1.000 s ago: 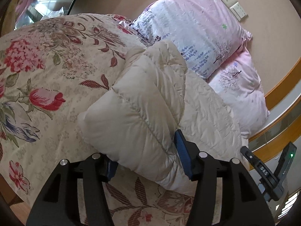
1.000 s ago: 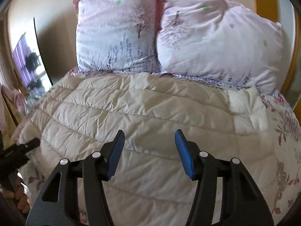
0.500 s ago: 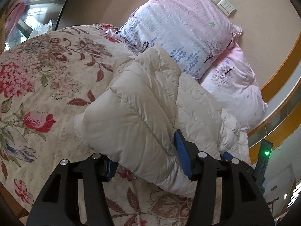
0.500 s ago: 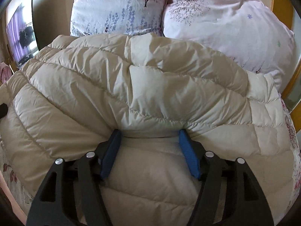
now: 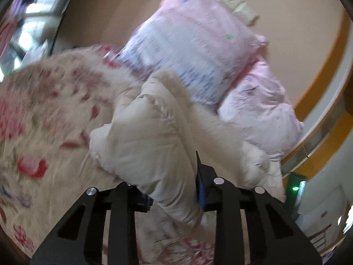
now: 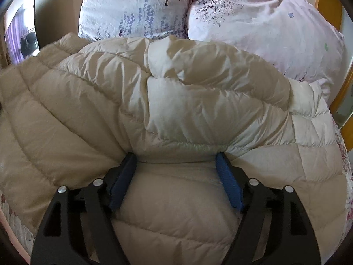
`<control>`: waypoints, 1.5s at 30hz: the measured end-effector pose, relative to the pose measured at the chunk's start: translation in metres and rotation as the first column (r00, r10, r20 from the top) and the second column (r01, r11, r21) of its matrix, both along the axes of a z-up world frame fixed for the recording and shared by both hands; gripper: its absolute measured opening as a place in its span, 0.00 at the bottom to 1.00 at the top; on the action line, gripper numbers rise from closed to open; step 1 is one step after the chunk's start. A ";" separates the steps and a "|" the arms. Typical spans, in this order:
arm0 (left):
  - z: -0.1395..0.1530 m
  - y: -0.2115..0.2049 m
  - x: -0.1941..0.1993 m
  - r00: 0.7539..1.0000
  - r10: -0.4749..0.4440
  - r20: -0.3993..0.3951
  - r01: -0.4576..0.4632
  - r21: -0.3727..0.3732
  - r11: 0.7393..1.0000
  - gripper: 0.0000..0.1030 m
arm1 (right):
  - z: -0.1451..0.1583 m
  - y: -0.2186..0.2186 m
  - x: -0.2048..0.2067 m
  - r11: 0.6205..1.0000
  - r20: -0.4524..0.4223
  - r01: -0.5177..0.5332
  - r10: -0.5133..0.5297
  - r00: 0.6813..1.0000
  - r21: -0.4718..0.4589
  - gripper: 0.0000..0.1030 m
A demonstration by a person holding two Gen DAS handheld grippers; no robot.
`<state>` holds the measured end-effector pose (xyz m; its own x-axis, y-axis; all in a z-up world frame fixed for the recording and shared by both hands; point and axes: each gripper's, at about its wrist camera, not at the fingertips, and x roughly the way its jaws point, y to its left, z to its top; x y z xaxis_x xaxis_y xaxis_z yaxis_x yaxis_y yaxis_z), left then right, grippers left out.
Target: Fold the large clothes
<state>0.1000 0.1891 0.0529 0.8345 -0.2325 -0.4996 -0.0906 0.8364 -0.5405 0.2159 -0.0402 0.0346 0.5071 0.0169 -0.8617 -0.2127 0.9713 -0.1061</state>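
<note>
The left gripper point(image 5: 172, 187) sat low over the bed, its black frame pointing forward, jaws clamped on a thick bunched fold of the cream down jacket point(image 5: 152, 145), which bulged up between the blue pads point(image 5: 200, 190) and hung lifted clear of the floral bedspread point(image 5: 44, 114). That view was smeared with motion blur. The right gripper point(image 6: 176, 167) pointed toward the head of the bed, level with the jacket point(image 6: 176, 101); its two blue pads point(image 6: 227, 178) stood wide apart with a stitched hem edge of the jacket stretched across the gap, touching both pads, so its jaws were spread but bearing on the cloth; whether they truly pinched it could not be told.

There was one jacket, lying across the bed just in front of two pillows. The left pillow point(image 6: 134, 6) and the right pillow point(image 6: 264, 26) leaned side by side, touching, against the beige wall point(image 5: 286, 11). Two pale switch plates point(image 5: 239, 6) showed on that wall.

The jacket was puffy, quilted in horizontal channels, with a smooth, slightly glossy shell creased into soft ridges. The pillows were crinkled pink cotton printed with small trees and lavender sprigs. The bedspread was cream with red flowers. An orange wooden trim point(image 5: 322, 75) curved beside the bed
</note>
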 end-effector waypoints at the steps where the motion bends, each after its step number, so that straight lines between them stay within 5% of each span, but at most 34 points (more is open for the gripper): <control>1: 0.008 -0.006 0.001 0.999 -0.023 0.031 0.023 0.009 1.000 0.28 | -0.001 0.000 0.000 1.000 0.001 0.001 -0.001 1.000 -0.001 0.73; 9: 0.049 -0.053 0.009 0.947 -0.225 0.228 0.236 -0.019 0.972 0.28 | -0.003 -0.002 0.004 1.000 0.002 0.015 -0.015 1.000 0.020 0.75; 14: 0.053 -0.085 0.017 0.889 -0.365 0.278 0.406 -0.106 0.908 0.28 | -0.002 -0.007 0.007 0.997 -0.005 0.028 -0.027 1.000 0.073 0.76; 24: 0.049 -0.132 0.016 0.856 -0.458 0.238 0.475 -0.013 0.880 0.28 | 0.034 -0.063 -0.018 0.982 0.028 0.055 -0.061 0.998 0.181 0.77; 32: 0.048 -0.158 0.013 0.835 -0.511 0.204 0.510 0.062 0.858 0.28 | 0.046 -0.136 -0.038 0.973 0.061 0.219 -0.224 0.973 0.071 0.77; 41: 0.025 -0.219 0.020 0.740 -0.665 0.096 0.658 0.095 0.747 0.28 | 0.019 -0.166 -0.017 0.955 -0.026 0.242 -0.241 0.970 0.174 0.86; 45: 0.011 -0.244 0.022 0.707 -0.706 0.024 0.700 0.110 0.705 0.28 | 0.029 -0.184 -0.021 0.943 -0.009 0.252 -0.256 0.967 0.216 0.84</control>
<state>0.1224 -0.0545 0.0642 0.4748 -0.7228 -0.5021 0.5729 0.6869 -0.4472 0.1947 -0.2242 0.0636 0.5353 0.0684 -0.8419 0.0437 0.9931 0.1085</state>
